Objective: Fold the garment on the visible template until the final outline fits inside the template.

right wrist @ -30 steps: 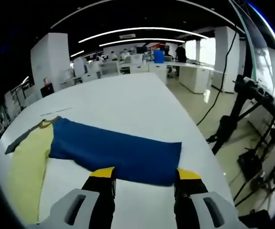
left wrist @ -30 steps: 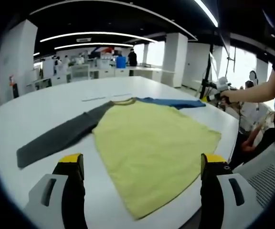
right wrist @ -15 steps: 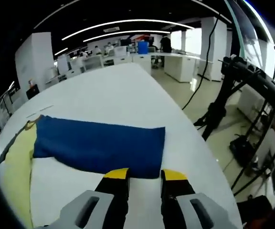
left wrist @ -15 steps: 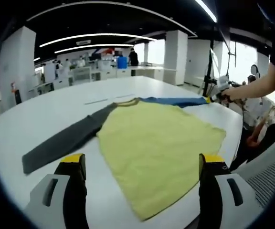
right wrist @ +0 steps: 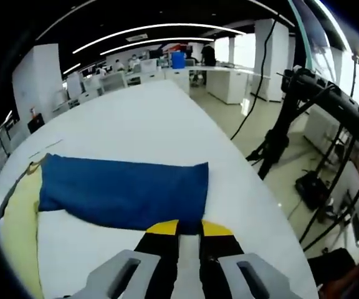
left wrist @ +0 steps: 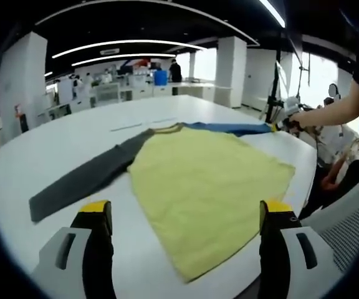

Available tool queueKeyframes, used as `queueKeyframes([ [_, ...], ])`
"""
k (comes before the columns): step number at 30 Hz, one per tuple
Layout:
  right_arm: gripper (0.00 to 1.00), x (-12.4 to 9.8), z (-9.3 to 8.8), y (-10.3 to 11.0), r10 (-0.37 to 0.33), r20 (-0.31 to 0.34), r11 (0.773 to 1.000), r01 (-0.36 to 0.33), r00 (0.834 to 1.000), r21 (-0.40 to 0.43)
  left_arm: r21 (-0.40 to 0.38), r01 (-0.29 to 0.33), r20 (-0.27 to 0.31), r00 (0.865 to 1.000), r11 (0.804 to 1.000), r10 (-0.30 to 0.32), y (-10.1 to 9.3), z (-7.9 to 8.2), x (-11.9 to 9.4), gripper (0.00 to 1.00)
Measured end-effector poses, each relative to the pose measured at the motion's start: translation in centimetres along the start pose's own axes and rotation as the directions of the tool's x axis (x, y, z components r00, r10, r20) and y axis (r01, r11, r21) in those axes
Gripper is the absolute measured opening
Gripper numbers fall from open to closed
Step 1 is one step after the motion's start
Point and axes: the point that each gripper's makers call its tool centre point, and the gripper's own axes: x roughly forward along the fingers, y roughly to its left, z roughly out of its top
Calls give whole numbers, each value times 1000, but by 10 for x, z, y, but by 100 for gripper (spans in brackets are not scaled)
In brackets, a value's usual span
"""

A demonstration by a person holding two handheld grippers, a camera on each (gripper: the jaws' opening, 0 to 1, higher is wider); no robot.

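We are seeing the garment (left wrist: pixel 210 187) lying flat and spread out on the white table (left wrist: pixel 55 143): a yellow body with a gray sleeve (left wrist: pixel 83 180) stretching out to one side and a blue sleeve (right wrist: pixel 120 193) stretching out to the other, its cuff end lying near the table's edge.

Open office, white columns (left wrist: pixel 237 71), ceiling light strips (left wrist: pixel 126 45).
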Motion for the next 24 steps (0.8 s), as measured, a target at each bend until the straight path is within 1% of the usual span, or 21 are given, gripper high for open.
queueKeyframes([
  [2,4,9,3,-7,0,-1,1000,0,1000,2,-5,3,-3,1000,1000,-3,1,-2,0,96],
  [3,1,10,3,-8,0,0,1000,0,1000,6,-6,5,-2,1000,1000,-5,1,-2,0,96],
  [4,1,8,2,-5,3,1,999,-3,1000,35,-5,6,-1,1000,1000,-6,1,-2,0,97],
  [8,1,4,1,-3,8,-2,999,-8,1000,34,-3,2,-6,1000,1000,-2,2,-3,-1,97],
  [11,0,8,5,-7,9,11,998,-10,1000,68,-8,9,-1,1000,1000,-9,0,-1,-1,98],
  [13,0,8,6,-7,15,13,998,-16,1000,58,-5,12,-2,1000,1000,-12,-1,-1,-1,99],
  [20,0,-10,16,5,25,54,998,-28,998,58,-5,3,2,1000,1000,-3,2,1,-2,99],
  [22,0,-4,24,0,34,65,997,-38,997,61,0,4,0,1000,1000,-4,2,1,-2,99],
  [24,0,-3,28,3,42,78,998,-47,996,53,2,5,4,1000,1000,-5,2,3,-3,99],
])
